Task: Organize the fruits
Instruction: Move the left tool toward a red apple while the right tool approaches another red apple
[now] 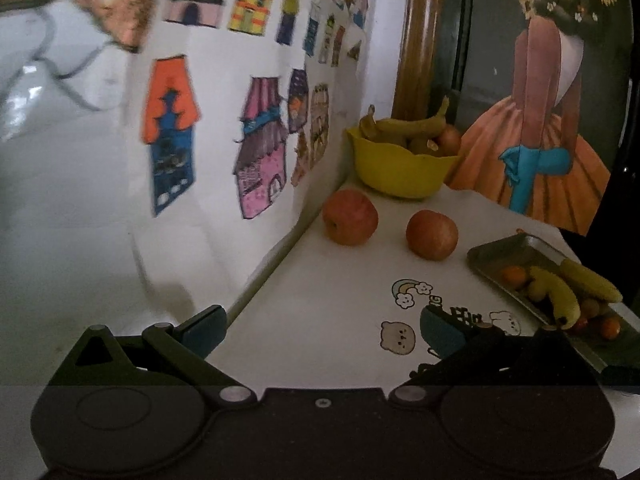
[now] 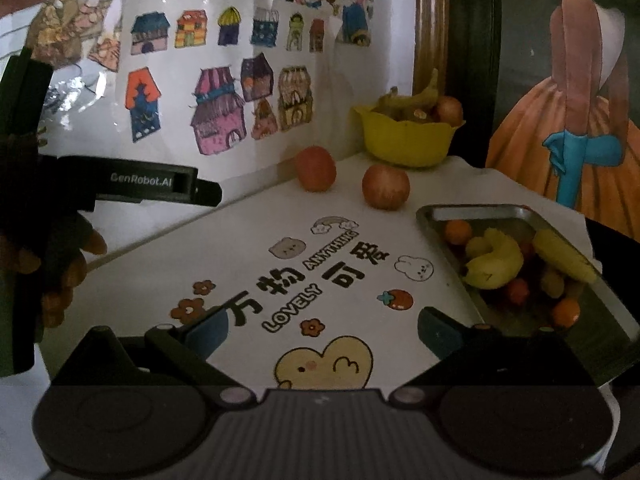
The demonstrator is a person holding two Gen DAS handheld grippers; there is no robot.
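Two apples sit apart on your white table, between the yellow bowl (bananas inside) and the metal tray of mixed fruit. Both your left gripper and right gripper hang spread wide, holding nothing.

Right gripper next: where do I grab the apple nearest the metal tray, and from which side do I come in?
Take that apple across its widest middle, coming from the front over the printed mat, probably slightly from above. It sits alone on the table, apart from the other apple and short of the tray, so both fingers have room on its sides. The right gripper is open and empty.
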